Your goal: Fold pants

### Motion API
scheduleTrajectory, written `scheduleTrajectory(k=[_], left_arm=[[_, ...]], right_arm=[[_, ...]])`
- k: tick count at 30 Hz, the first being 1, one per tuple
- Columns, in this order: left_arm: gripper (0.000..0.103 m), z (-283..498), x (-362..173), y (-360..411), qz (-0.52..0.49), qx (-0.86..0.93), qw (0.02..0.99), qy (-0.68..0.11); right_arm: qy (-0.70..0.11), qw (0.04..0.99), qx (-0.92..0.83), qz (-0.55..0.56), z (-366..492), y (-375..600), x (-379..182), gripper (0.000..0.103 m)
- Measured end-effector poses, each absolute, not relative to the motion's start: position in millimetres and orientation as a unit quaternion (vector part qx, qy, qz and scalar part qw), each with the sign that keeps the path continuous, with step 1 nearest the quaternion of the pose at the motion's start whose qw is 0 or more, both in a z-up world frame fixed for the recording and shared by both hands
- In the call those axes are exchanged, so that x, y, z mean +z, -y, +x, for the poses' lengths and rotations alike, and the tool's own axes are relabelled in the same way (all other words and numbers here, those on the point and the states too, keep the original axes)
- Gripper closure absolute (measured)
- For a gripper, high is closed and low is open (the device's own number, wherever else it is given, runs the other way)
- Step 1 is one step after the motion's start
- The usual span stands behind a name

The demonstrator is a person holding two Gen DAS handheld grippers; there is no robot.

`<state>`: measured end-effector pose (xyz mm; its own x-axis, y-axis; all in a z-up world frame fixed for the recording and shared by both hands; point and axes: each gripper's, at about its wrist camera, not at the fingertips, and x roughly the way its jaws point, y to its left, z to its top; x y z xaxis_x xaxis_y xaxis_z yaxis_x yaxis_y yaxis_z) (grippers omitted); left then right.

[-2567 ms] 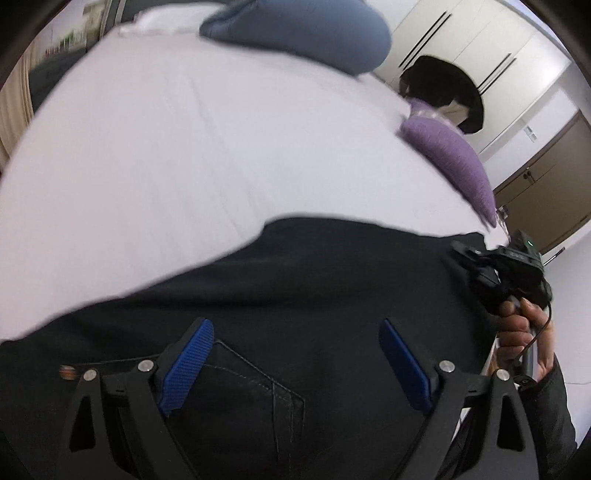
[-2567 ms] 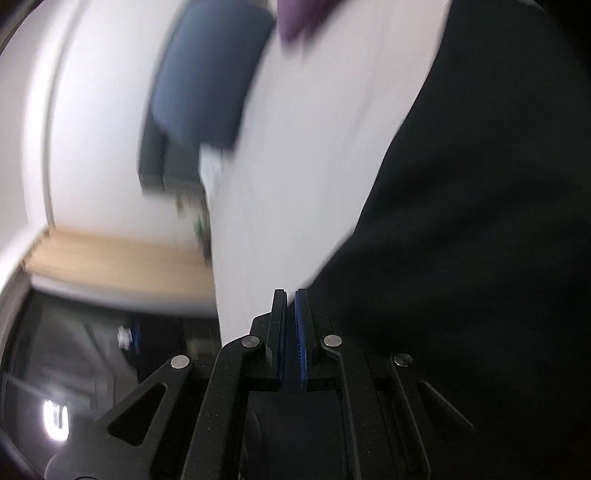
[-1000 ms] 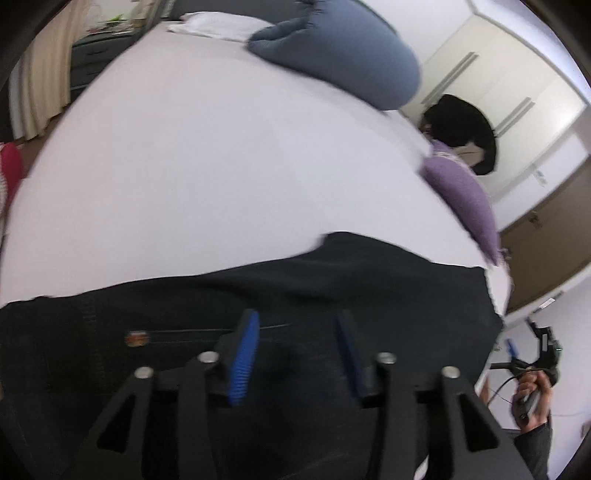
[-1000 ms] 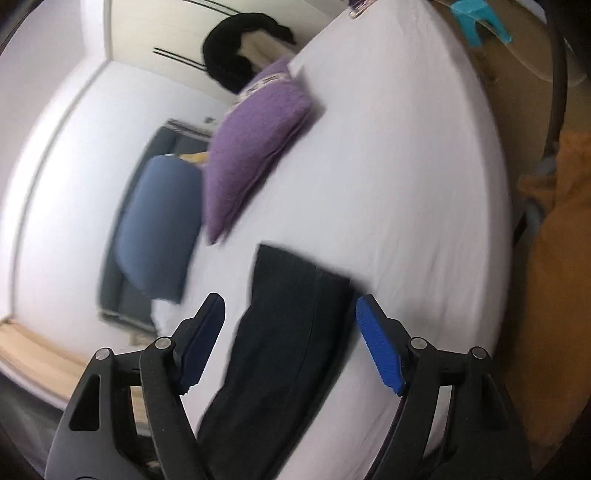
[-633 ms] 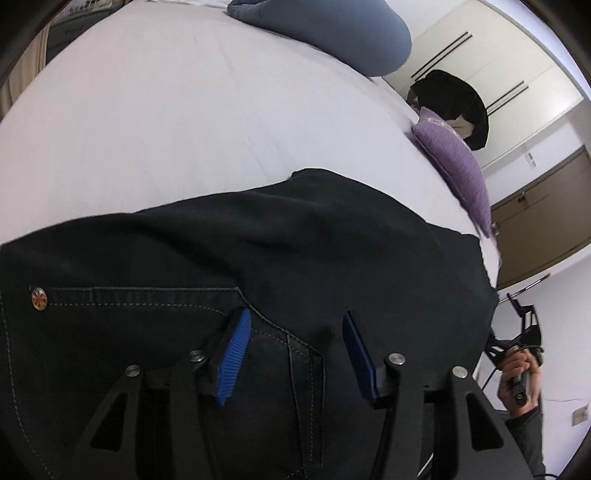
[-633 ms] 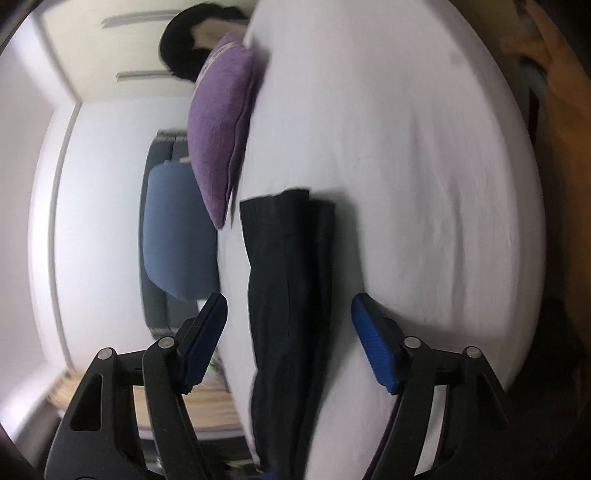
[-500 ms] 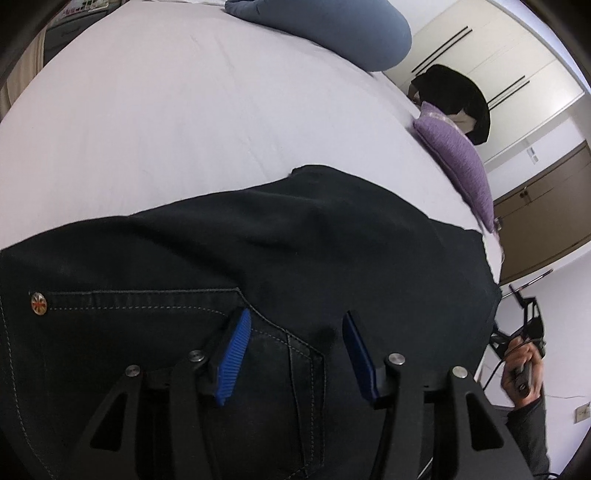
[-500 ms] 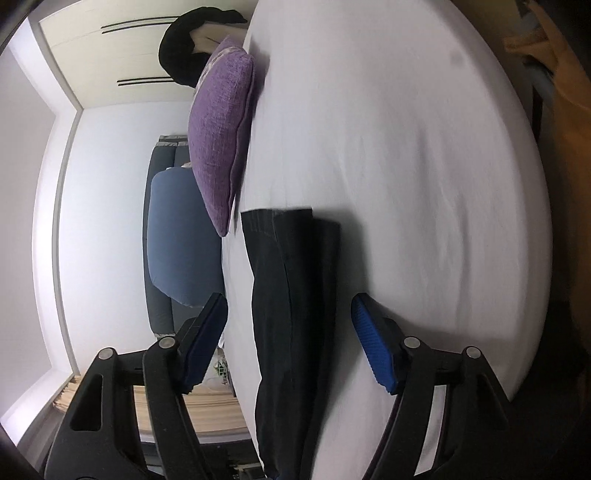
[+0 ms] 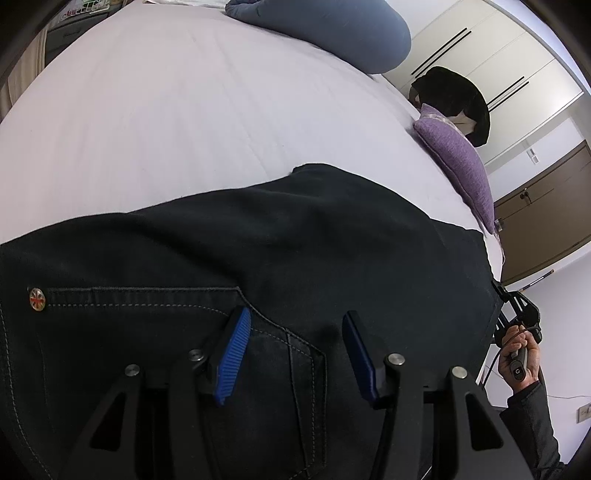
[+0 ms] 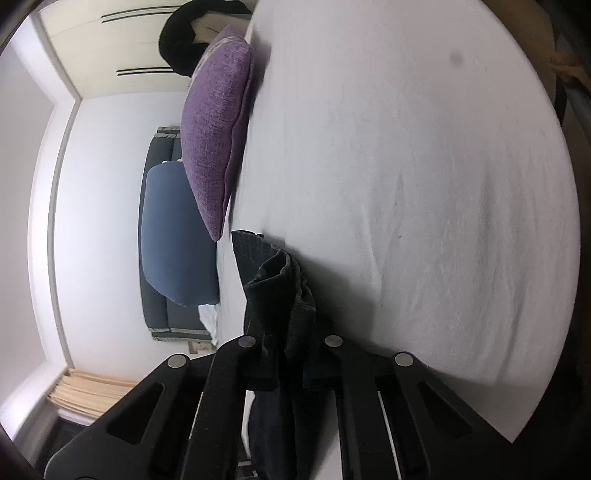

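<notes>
Dark pants (image 9: 332, 229) lie across the white bed sheet (image 9: 166, 110), back pocket and a metal button up. My left gripper (image 9: 295, 317) hovers just over the pocket with its blue pads apart and nothing pinched between them. In the right wrist view, my right gripper (image 10: 291, 332) is shut on the leg end of the pants (image 10: 273, 280), where the fabric bunches up between its fingers. The left wrist view shows that same gripper (image 9: 513, 310) at the pants' far right end, held by a person's hand (image 9: 521, 362).
A purple pillow (image 9: 458, 162) and a blue pillow (image 9: 332, 33) lie at the far side of the bed, with a black item (image 9: 450, 96) behind them. White wardrobe doors and a brown door (image 9: 546, 229) stand beyond. The bed edge runs close by my right gripper.
The right gripper dropped to the leg end and its jaws went from wide apart to closed on the fabric. The left gripper sank a little over the pocket, its jaws unchanged.
</notes>
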<state>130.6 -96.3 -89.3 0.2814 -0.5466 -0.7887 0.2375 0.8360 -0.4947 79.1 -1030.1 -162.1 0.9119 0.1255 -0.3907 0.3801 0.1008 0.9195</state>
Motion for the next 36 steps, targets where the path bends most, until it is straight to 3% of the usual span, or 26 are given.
scheduleTrajectory(k=[5,10,13,15,16,19,23,25,31,36], left_arm=[[0.049,131,-91,95,-0.149,-0.25,0.787,-0.544],[0.049,132,-91,96,-0.155,-0.247,0.789,-0.54],[0.049,132,-89,94,-0.156,-0.245,0.789,-0.541],[0.048,132,-86,91,-0.159,-0.243,0.788,-0.542],[0.047,131,-83,90,-0.161,-0.241,0.788,-0.543],[0.032,127,-75,87,-0.175,-0.242,0.788,-0.539],[0.024,122,-67,100,-0.221,-0.273,0.769,-0.535],[0.011,119,-61,109,-0.24,-0.296,0.758,-0.53],[0.006,133,-67,128,-0.326,-0.335,0.694,-0.548],[0.003,150,-73,141,-0.324,-0.347,0.661,-0.581]], right_arm=[[-0.222,0.781,-0.114,0.572,87,1006,-114,0.099],[-0.331,0.914,-0.029,0.234,135,853,-27,0.099],[-0.402,0.915,0.026,-0.013,151,732,-46,0.099],[-0.443,0.876,0.019,-0.19,155,674,-99,0.099],[-0.425,0.87,0.004,-0.248,151,660,-113,0.098],[-0.421,0.88,-0.001,-0.218,153,668,-106,0.098],[-0.411,0.873,-0.004,-0.261,153,664,-109,0.099],[-0.411,0.877,-0.011,-0.247,155,666,-103,0.099],[-0.357,0.892,-0.018,-0.278,142,639,-69,0.099],[-0.327,0.895,0.008,-0.303,131,598,-52,0.099]])
